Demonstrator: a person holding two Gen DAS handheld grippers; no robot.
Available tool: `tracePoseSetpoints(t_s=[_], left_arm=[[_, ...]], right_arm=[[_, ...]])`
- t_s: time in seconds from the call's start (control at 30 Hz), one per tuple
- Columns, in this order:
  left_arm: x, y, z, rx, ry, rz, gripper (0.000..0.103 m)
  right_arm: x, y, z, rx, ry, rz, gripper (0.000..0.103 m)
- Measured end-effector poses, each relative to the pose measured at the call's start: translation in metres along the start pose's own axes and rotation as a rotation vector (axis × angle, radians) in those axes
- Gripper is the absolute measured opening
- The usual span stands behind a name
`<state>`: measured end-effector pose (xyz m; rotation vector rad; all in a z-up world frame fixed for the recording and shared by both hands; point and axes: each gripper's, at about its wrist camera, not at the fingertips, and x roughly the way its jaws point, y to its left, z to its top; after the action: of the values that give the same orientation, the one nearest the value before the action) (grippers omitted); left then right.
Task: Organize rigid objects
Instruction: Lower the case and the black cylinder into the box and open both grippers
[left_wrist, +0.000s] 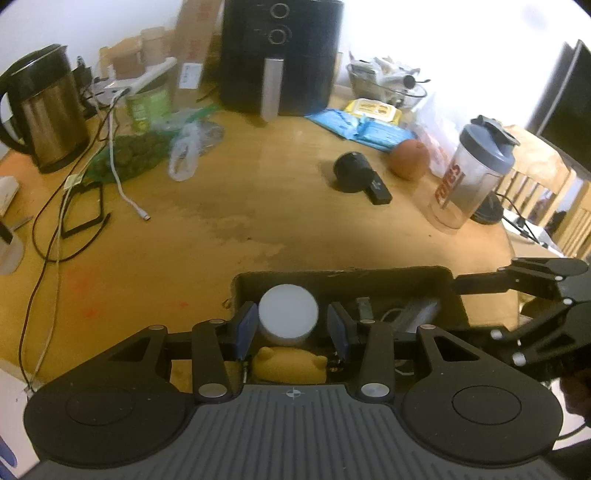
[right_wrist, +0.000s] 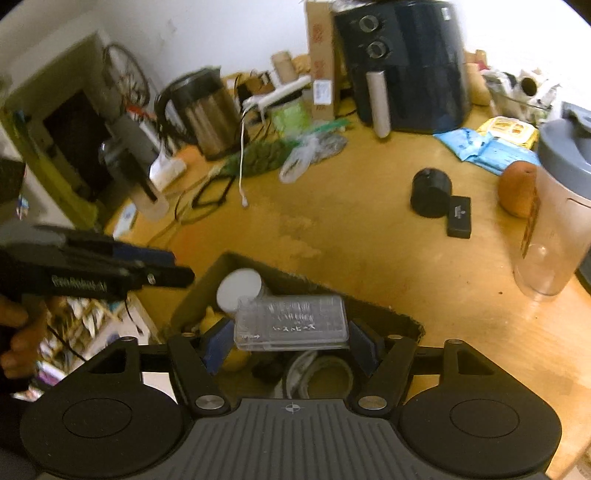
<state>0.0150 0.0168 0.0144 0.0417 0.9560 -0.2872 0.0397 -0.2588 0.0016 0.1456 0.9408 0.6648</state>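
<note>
Tongs first: our left tongs (left_wrist: 291, 332) stand parted on either side of a white round-lidded jar (left_wrist: 288, 312), their blue pads clear of its sides, so nothing is gripped. That jar sits upright in the dark cardboard box (left_wrist: 343, 275), with a yellow bear-shaped piece (left_wrist: 288, 363) just at its six o'clock. Our right tongs (right_wrist: 291, 345) stand released as well, a gap showing between each pad and the clear plastic case (right_wrist: 291, 325) that lies flat between them. This case is rectangular, see-through, with faint white lettering on its lid, and it rests over the box's contents beside the jar; a coil of pale cable (right_wrist: 317, 373) lies beneath it. Farther out on the wooden tabletop (left_wrist: 221, 206), at about one o'clock in the left view, we see a black cylinder (left_wrist: 351, 168) touching a small black bar (left_wrist: 378, 188), then an orange (left_wrist: 408, 158) and a clear shaker bottle (left_wrist: 469, 173). At twelve o'clock stands a black air fryer (left_wrist: 280, 55); at ten o'clock, a steel kettle (left_wrist: 44, 107).
</note>
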Motion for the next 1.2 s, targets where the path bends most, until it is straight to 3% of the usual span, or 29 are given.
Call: tracePoseSetpoints(t_s=[0.1,0.23,0.7,0.77,0.83,1.2], left_arm=[[-0.001,0.003,-0.003,-0.023,0.008,0.016,0.042],[-0.002,0.006,-0.007,-0.041,0.017,0.024,0.042],[0.001,0.006,-0.014,-0.066,0.054,0.033,0.043],[0.001,0.006,-0.016,-0.067,0.055,0.036,0.062],[-0.001,0.005,-0.017,-0.070,0.037,0.051,0.072],[0.012,0.012,-0.001,-0.059,0.034,0.030,0.072]], right_arm=[[0.004,0.006,-0.002,-0.030,0.006,-0.014,0.098],[0.007,0.009,-0.002,-0.042,0.022,-0.035,0.103],[0.010,0.007,-0.005,-0.038,0.050,-0.124,0.103],[0.010,0.007,-0.005,-0.035,0.049,-0.134,0.103],[0.010,0.006,-0.005,-0.034,0.048,-0.140,0.103],[0.015,-0.002,0.002,-0.014,0.049,-0.191,0.103]])
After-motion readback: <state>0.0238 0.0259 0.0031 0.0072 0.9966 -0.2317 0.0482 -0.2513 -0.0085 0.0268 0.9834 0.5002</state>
